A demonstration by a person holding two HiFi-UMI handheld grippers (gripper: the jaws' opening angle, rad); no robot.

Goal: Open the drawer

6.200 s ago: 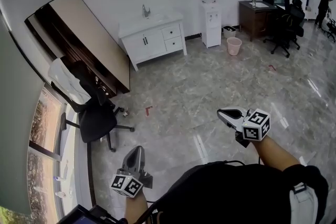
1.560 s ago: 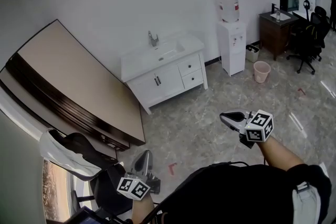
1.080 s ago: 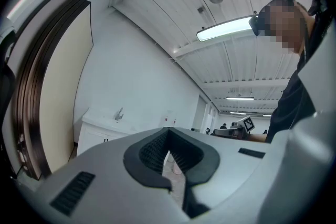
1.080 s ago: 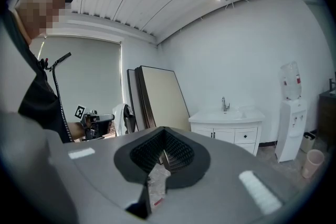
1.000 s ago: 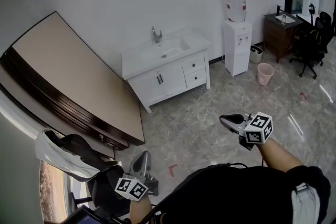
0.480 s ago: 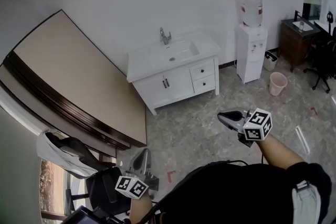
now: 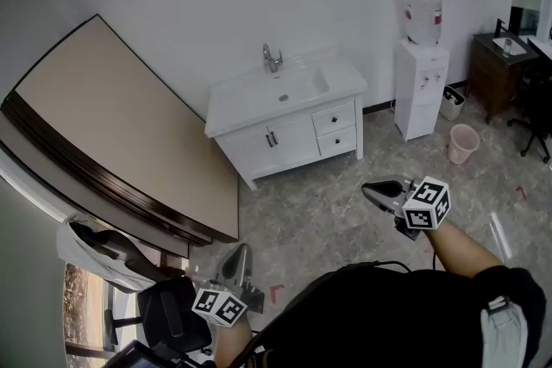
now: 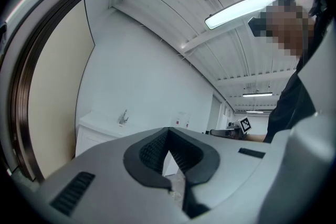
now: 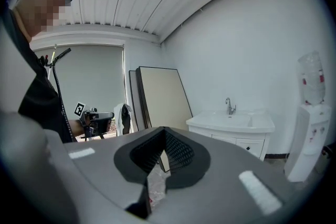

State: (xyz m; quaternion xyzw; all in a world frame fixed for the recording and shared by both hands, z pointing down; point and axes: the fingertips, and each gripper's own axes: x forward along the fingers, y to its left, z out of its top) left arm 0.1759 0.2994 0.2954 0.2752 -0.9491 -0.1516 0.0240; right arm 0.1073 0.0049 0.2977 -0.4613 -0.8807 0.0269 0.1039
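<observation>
Right gripper view: body of the right gripper (image 9: pixel 164 132) cuts off the vanity cabinet (image 9: pixel 231 123) just below the drawer (image 9: pixel 249 147) ahead of it; knob too small to resolve. Left gripper view: body of the left gripper (image 8: pixel 168 134) covers most of the cabinet, drawer hidden. Head view: dark desk (image 7: pixel 493 77) far right of the right gripper is clipped by the frame edge.

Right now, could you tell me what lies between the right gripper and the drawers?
Only bare floor, from the right gripper to the drawers; the head view shows it.
</observation>
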